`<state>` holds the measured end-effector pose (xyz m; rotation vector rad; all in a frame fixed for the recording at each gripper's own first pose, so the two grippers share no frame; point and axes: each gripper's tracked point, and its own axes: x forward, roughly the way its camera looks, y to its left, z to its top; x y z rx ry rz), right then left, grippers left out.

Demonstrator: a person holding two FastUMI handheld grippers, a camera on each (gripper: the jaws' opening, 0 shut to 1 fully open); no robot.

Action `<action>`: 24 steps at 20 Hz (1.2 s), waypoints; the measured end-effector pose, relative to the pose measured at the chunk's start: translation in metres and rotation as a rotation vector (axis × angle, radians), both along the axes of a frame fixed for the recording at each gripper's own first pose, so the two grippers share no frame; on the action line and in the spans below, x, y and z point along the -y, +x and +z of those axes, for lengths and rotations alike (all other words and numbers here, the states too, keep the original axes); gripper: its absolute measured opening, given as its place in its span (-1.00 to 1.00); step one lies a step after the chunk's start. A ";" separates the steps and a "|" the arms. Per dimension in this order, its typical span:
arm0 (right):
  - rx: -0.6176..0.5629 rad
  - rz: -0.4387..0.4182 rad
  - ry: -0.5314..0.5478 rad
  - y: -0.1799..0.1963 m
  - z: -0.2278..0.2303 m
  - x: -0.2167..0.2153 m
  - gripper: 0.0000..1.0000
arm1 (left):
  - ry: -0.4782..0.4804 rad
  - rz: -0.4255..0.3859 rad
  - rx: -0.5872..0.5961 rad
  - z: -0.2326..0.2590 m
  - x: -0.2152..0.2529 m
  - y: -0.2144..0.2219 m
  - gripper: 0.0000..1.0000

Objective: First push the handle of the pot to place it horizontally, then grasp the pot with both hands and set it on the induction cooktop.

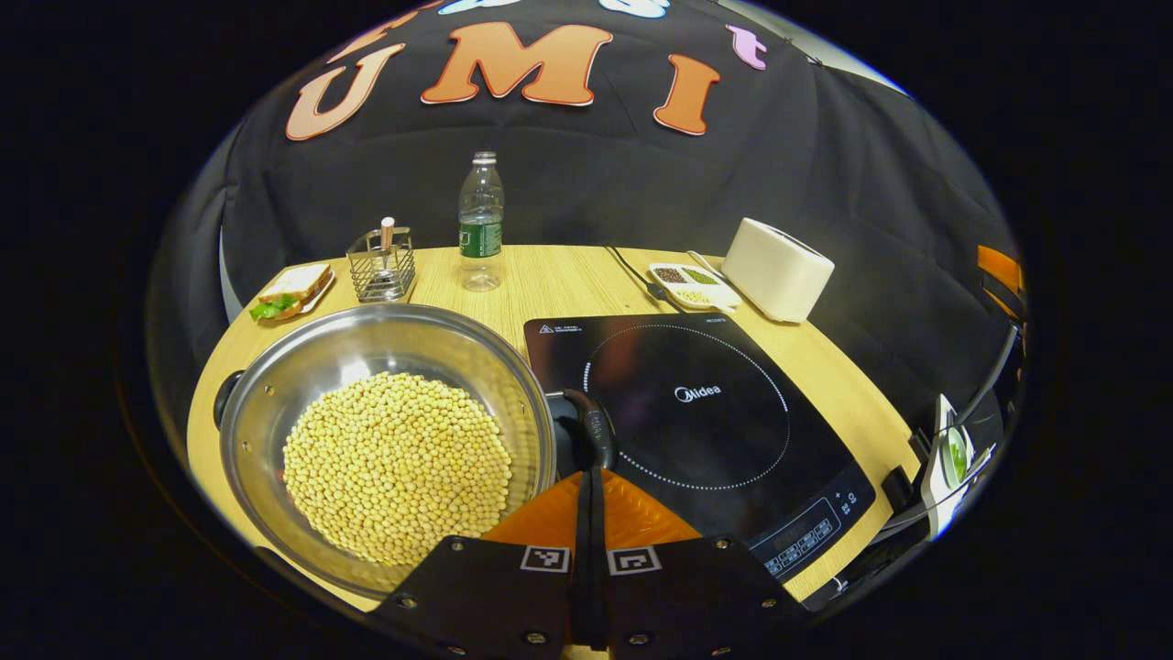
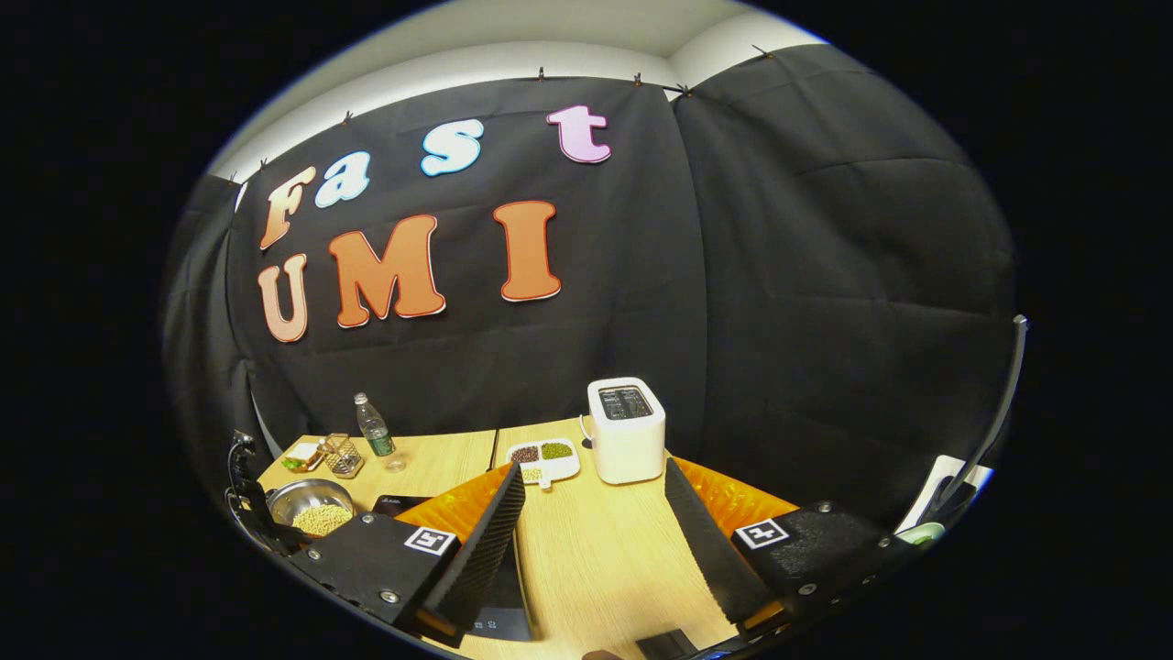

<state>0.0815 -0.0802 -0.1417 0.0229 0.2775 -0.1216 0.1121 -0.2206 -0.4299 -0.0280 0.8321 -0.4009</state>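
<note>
One pot (image 1: 385, 440) of beans sits just left of the one cooktop (image 1: 687, 403) — the left claw (image 1: 591, 477), pressed together, touches its handle (image 1: 591, 426). The right claw (image 2: 596, 532) stands apart over the counter (image 2: 596, 559).

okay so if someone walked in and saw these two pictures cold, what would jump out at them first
Most likely the big steel pot, filled with yellow beans, at the near left of the wooden table, with the black induction cooktop just to its right. The left gripper, shut, points at the pot's dark handle between them. In the right gripper view, the right gripper hangs open over bare table, facing a white toaster.
</note>
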 end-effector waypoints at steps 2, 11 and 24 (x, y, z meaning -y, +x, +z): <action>0.006 0.008 0.004 -0.001 0.001 -0.009 0.90 | -0.012 0.007 0.002 -0.001 0.002 0.003 -0.99; -0.023 0.030 0.028 0.003 -0.019 -0.060 0.90 | -0.072 0.035 0.068 0.038 -0.038 0.001 -0.99; -0.123 0.189 0.133 0.023 -0.090 -0.241 0.91 | -0.012 0.304 0.306 0.098 -0.254 0.005 -1.00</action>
